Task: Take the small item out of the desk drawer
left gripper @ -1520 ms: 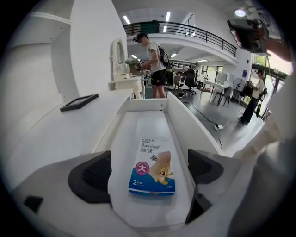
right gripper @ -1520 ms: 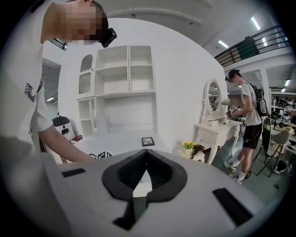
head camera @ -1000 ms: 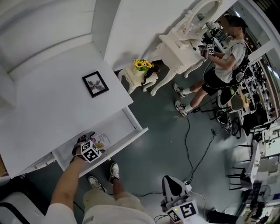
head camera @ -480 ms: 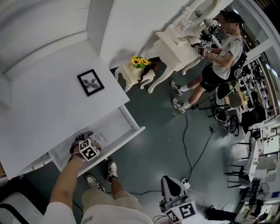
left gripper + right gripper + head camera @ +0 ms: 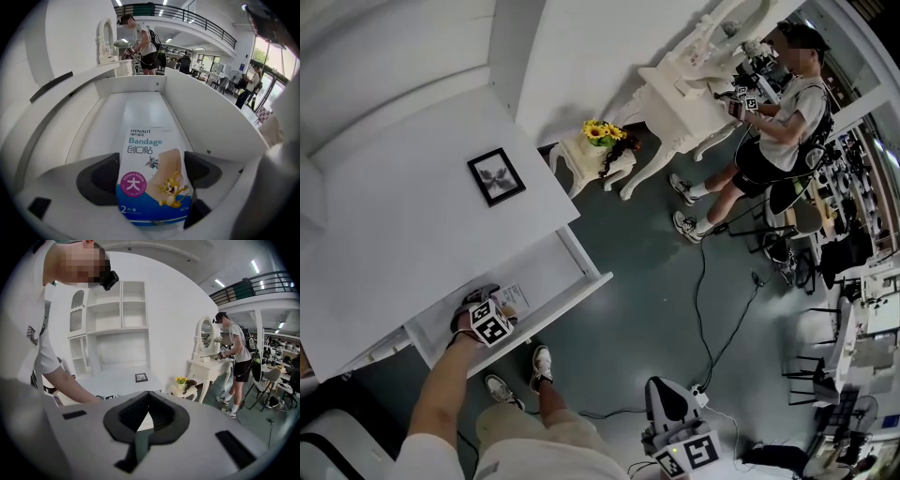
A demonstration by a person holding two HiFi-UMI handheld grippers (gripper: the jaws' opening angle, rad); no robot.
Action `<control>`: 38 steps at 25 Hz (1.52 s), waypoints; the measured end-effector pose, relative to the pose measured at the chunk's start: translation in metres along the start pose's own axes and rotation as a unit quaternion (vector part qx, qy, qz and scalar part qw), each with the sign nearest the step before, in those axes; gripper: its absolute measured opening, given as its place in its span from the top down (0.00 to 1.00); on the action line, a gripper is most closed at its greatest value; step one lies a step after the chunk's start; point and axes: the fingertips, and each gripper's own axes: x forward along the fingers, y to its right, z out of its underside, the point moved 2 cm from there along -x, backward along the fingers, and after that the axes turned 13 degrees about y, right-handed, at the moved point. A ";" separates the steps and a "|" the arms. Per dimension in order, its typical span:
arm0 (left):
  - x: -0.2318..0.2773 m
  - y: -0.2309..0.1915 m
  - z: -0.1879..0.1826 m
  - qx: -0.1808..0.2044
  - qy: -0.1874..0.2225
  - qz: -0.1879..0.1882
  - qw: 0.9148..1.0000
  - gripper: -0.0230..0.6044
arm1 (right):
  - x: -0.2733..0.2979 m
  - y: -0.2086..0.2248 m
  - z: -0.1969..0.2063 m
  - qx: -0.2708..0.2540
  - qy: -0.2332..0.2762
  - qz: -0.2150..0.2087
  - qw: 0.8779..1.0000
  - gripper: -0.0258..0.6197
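The white desk drawer [image 5: 577, 265] stands pulled open. In it lies a small bandage pack [image 5: 152, 173], white and blue with cartoon figures, seen in the head view as a pale packet [image 5: 515, 298]. My left gripper [image 5: 152, 164] reaches down into the drawer [image 5: 140, 101]. Its jaws have just been closing and the dark pads [image 5: 101, 178] now touch both side edges of the pack. In the head view that gripper [image 5: 486, 298] sits at the drawer's left end. My right gripper [image 5: 149, 397] is shut on nothing and hangs low at the lower right [image 5: 664, 386], away from the desk.
A framed picture [image 5: 496, 176] lies on the white desk top [image 5: 394, 225]. A small white table with yellow flowers [image 5: 602, 141] and a white vanity [image 5: 689, 89] stand beyond. Another person [image 5: 773, 122] works there. A cable [image 5: 703, 300] runs across the dark floor.
The head view has shifted slightly. My left gripper stays in the drawer and the right one keeps its place.
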 end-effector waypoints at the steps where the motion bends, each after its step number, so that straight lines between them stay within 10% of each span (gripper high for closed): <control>1: 0.000 0.000 0.001 -0.002 -0.001 -0.001 1.000 0.26 | 0.000 0.000 0.000 0.000 0.001 0.000 1.000 0.95; 23: -0.066 0.007 -0.018 -0.041 0.062 -0.082 0.994 0.26 | -0.002 -0.017 -0.013 0.005 0.043 -0.044 0.998 0.95; 38: -0.171 0.021 -0.030 -0.071 0.134 -0.176 0.973 0.26 | 0.009 -0.063 -0.037 0.006 0.087 -0.128 0.988 0.95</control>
